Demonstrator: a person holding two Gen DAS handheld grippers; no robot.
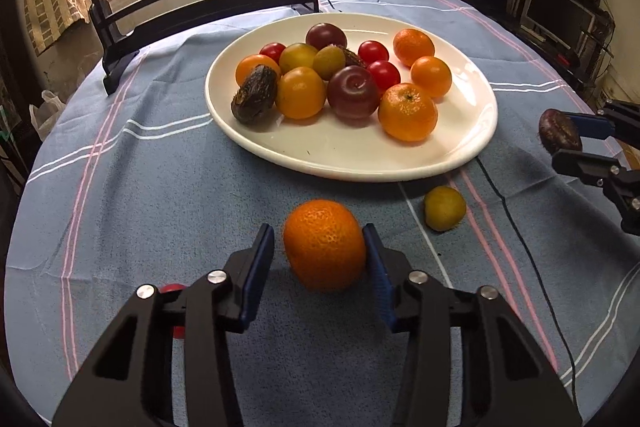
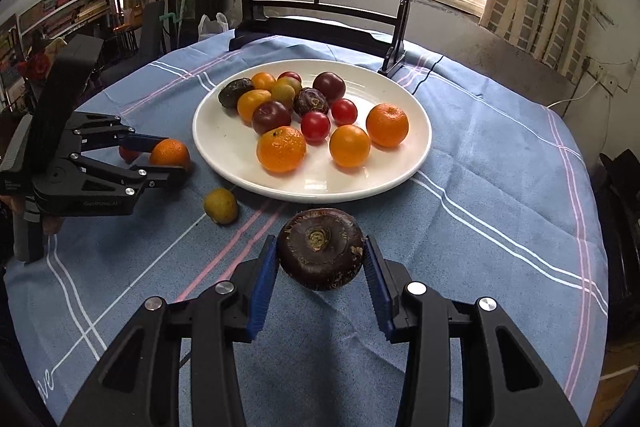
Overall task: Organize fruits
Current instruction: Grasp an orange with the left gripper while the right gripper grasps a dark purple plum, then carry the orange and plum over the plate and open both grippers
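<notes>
Blue pads of my left gripper [image 1: 319, 259] flank the orange [image 1: 325, 244] on the cloth [image 1: 140, 211]; left-pad contact unclear. Right gripper [image 2: 320, 259] clamps the water chestnut [image 2: 321, 248] short of the plate [image 2: 412, 163]. Risk: orange rolls, chestnut slips.

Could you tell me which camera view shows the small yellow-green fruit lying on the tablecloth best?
The left wrist view: the yellow-green fruit lies unobstructed on the tablecloth, near the plate. The right wrist view shows it too, whole but smaller, near the left gripper.
</notes>
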